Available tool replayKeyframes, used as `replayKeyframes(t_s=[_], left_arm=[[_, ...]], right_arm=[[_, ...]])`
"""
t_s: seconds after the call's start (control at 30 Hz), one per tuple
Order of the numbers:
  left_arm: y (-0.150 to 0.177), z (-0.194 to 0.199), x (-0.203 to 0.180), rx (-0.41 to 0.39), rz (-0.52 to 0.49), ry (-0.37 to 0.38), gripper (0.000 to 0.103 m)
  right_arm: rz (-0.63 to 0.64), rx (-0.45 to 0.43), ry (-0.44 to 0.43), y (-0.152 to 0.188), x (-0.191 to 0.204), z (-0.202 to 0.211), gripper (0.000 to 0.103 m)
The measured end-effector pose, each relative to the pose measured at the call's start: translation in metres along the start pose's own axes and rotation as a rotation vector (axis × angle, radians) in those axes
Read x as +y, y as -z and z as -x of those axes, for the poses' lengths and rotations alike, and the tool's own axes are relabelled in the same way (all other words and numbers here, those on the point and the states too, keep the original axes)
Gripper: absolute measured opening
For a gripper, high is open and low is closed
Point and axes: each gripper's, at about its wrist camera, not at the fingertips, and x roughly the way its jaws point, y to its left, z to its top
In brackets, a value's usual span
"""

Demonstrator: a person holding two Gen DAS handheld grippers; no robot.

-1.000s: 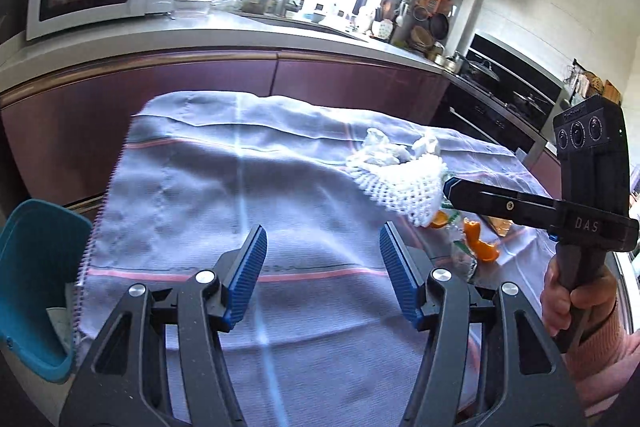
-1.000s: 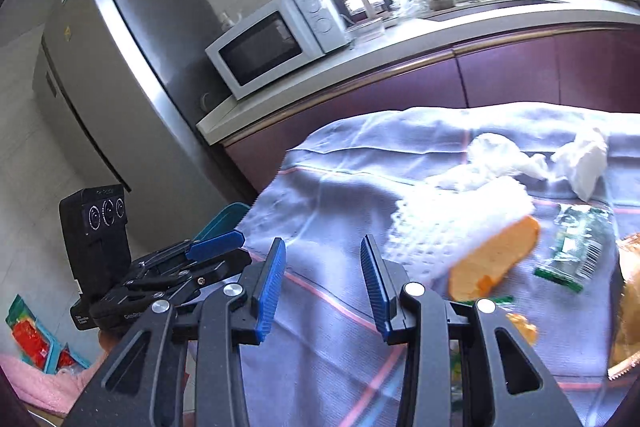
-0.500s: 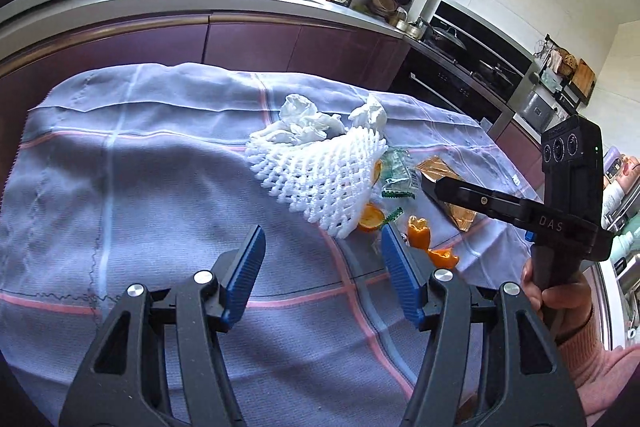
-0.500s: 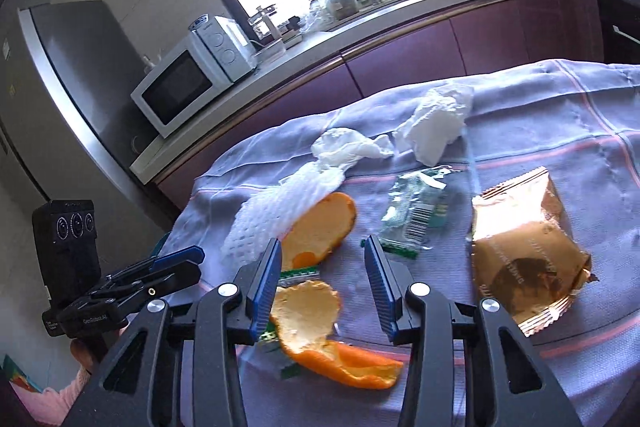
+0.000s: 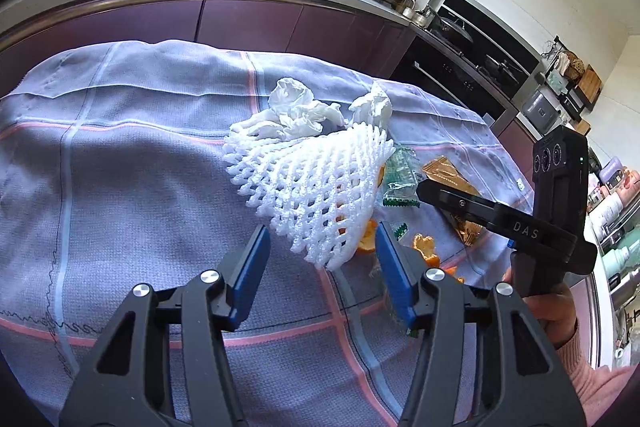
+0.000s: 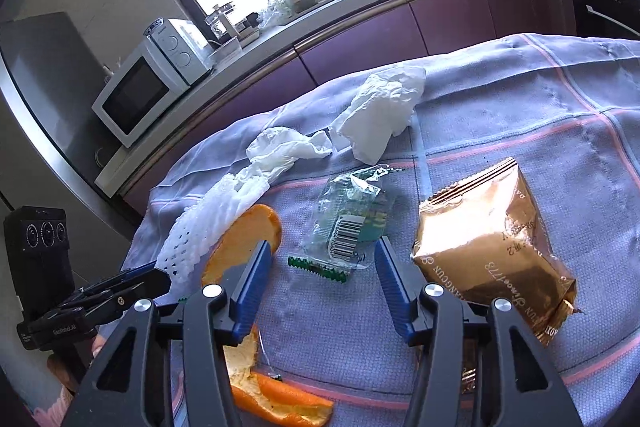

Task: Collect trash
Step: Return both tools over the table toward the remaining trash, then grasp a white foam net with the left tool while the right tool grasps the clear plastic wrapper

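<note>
Surface: covered by a lilac-grey cloth with pink and pale-blue stripes.
Far side: two crumpled white tissues, just beside each other.
Middle: white foam fruit net, lying over part of an orange peel.
Beside the peel: clear green-printed wrapper with a barcode.
Right: gold snack bag, lying flat.
Near edge: more orange peel scraps, perhaps two pieces.

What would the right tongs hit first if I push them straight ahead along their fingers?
Most likely the clear green wrapper, which lies dead ahead of the right tongs, whose jaws are opening with nothing between them. The gold snack bag sits off to one side. Depth is uncertain.
</note>
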Motion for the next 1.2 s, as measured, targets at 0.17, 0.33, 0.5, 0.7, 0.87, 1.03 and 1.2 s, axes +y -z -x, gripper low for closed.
replayKeyframes(t_s=[0.17,0.33,0.5,0.7,0.87,1.03,1.2], left_arm=[[-0.003,-0.006,0.001,0.007,0.012,0.017,0.029],[-0.002,-0.005,0.0,-0.001,0.012,0.03,0.01],[0.0,0.004,-0.001,-0.023,-0.005,0.025,0.006],[0.002,0.021,-0.004,-0.058,-0.034,0.014,0.006],[0.008,0.039,-0.005,-0.086,-0.063,-0.003,0.006],[0.014,0.058,-0.003,-0.112,-0.083,-0.031,0.006],[0.021,0.079,0.002,-0.134,-0.087,-0.047,0.006]], right_arm=[[0.002,0.011,0.013,-0.004,0.001,-0.007,0.051],[0.002,0.031,0.036,-0.004,0.002,-0.014,0.044],[-0.006,0.035,0.032,-0.004,0.0,-0.014,0.028],[-0.017,0.01,0.015,-0.002,-0.004,-0.005,0.023],[0.002,-0.009,-0.014,0.001,0.003,0.007,0.023],[0.035,-0.035,-0.062,0.001,0.015,0.023,0.023],[0.081,-0.045,-0.123,0.004,0.036,0.035,0.023]])
